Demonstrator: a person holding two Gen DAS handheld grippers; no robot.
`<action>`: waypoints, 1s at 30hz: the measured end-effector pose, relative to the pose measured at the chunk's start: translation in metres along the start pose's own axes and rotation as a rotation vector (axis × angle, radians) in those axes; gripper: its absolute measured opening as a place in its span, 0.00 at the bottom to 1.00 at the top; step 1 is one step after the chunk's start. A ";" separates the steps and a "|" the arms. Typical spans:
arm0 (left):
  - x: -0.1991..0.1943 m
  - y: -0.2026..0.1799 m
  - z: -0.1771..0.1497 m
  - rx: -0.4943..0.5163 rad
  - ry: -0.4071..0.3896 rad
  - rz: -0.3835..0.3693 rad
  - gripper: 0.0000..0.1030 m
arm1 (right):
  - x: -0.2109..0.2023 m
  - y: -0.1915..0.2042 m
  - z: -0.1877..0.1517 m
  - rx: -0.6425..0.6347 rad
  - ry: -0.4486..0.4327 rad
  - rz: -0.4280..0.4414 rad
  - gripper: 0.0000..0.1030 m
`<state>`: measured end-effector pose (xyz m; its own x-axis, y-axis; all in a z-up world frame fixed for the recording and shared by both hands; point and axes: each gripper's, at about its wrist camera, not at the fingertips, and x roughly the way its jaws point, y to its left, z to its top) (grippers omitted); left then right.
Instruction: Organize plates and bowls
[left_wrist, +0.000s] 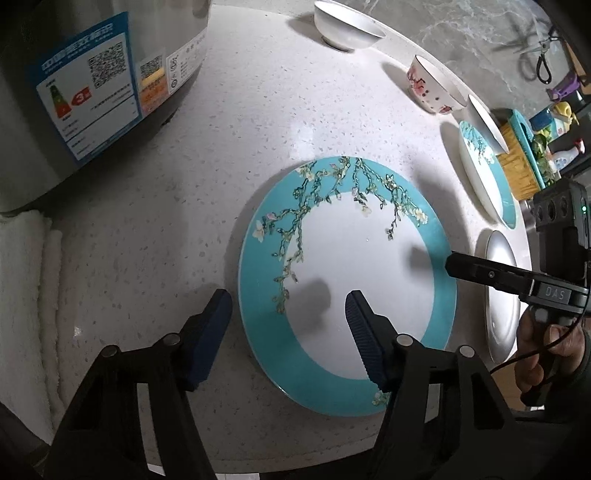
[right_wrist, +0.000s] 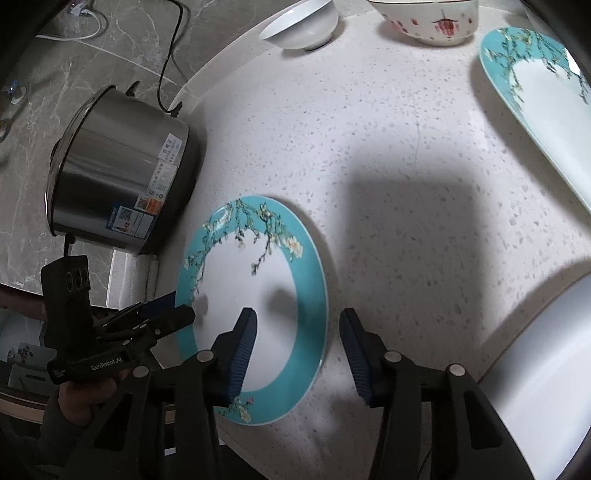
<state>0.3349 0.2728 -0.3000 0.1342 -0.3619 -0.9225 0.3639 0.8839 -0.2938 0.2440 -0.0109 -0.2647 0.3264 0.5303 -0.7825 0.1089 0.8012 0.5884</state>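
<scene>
Two bowls and steel pot ring the teal plate.

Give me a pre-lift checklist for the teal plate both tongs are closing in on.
1. Left tongs straddle the teal plate rim: ok.
2. Right tongs straddle the opposite rim: ok.
3. Pads pressing on the rim: not ok, gaps visible on both.
4. Plate flat on the counter: ok.
5. Steel pot apart from the plate: ok.
6. Second teal plate free to stack on: cannot tell.
</scene>
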 end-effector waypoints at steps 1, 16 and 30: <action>0.000 -0.001 0.001 0.004 0.005 0.004 0.54 | 0.001 0.003 0.001 -0.015 0.004 0.000 0.49; -0.001 0.008 0.002 -0.031 0.000 0.062 0.20 | 0.009 0.012 0.009 -0.067 0.053 -0.152 0.15; -0.003 0.011 0.004 -0.030 -0.001 0.055 0.16 | 0.001 0.011 0.005 -0.048 0.020 -0.172 0.14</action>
<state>0.3421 0.2823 -0.2991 0.1541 -0.3127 -0.9373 0.3277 0.9111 -0.2501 0.2505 -0.0028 -0.2581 0.2883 0.3890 -0.8749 0.1164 0.8927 0.4353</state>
